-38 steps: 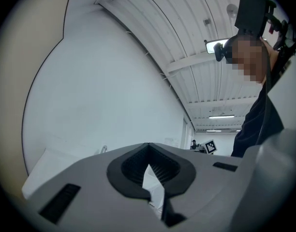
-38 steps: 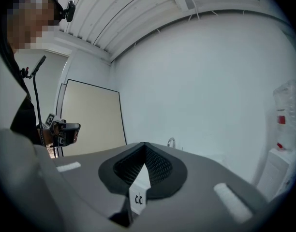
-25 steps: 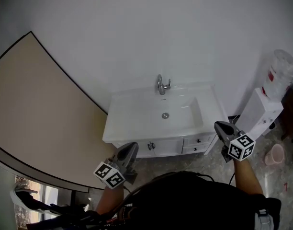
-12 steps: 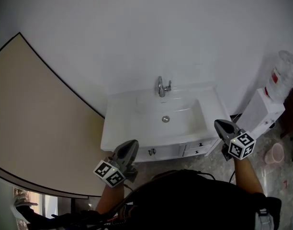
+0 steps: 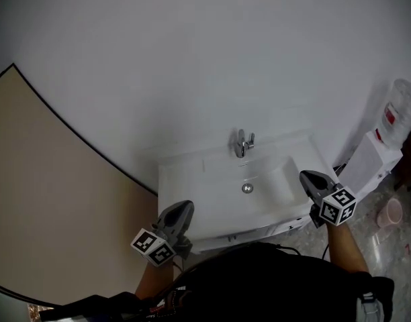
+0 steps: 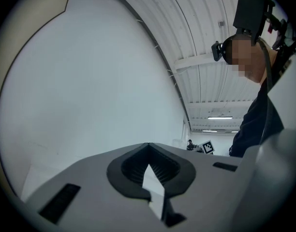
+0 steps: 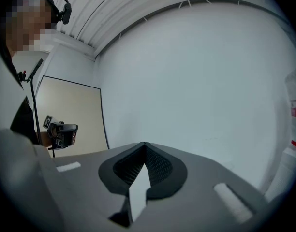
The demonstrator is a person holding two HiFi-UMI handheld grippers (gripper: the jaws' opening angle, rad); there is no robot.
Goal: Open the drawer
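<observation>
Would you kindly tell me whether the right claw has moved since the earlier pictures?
Yes. The right claw has come forward: earlier level with the front of the vanity, now alongside the basin.

No legible text; red label on water bottle unreadable.

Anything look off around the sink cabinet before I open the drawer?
Nothing stands out. The sink cabinet sits flush against the wall, its basin bare and faucet upright. The left gripper and right gripper are shut and empty. Drawer fronts are mostly hidden from this angle.
</observation>
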